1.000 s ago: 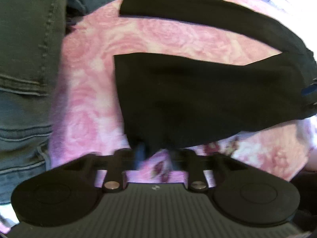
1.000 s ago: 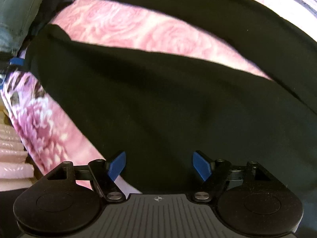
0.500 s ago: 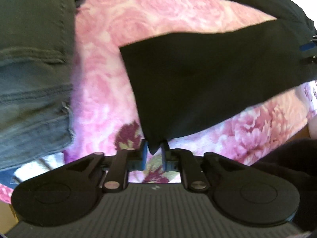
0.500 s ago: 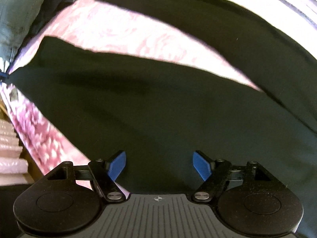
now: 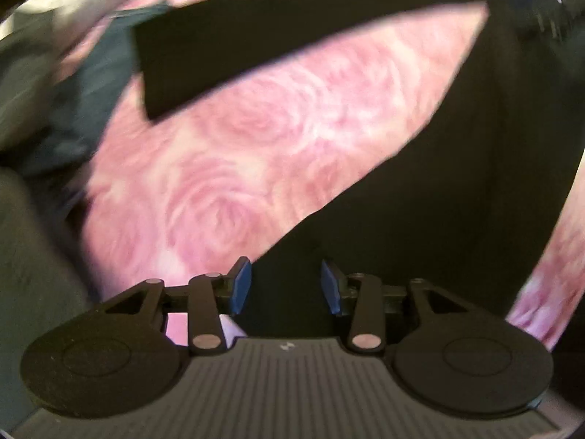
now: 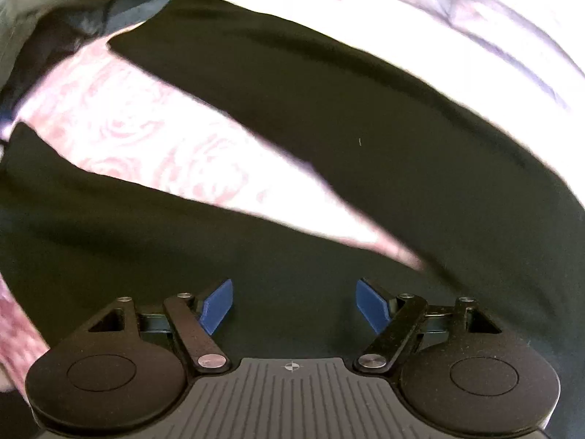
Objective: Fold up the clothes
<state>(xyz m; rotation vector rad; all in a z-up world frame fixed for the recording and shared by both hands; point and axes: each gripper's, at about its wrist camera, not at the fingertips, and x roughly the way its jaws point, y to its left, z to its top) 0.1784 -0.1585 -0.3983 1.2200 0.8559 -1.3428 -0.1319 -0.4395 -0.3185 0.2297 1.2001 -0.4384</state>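
Black trousers (image 5: pixel 457 190) (spread) on pink bedspread (image 5: pixel 256 153)

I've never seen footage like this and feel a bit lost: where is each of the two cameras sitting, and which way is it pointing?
Left wrist view: on the left gripper, looking steeply down at black trousers on a pink rose bedspread; its blue pads, apart, have just been opening.
Right wrist view: on the right gripper, facing down onto the trousers; pads wide apart.
Shared: trousers, bedspread.

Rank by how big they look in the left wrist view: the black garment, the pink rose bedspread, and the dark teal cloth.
1. black garment
2. pink rose bedspread, close behind; blur makes this unsure
3. dark teal cloth, clearly smallest
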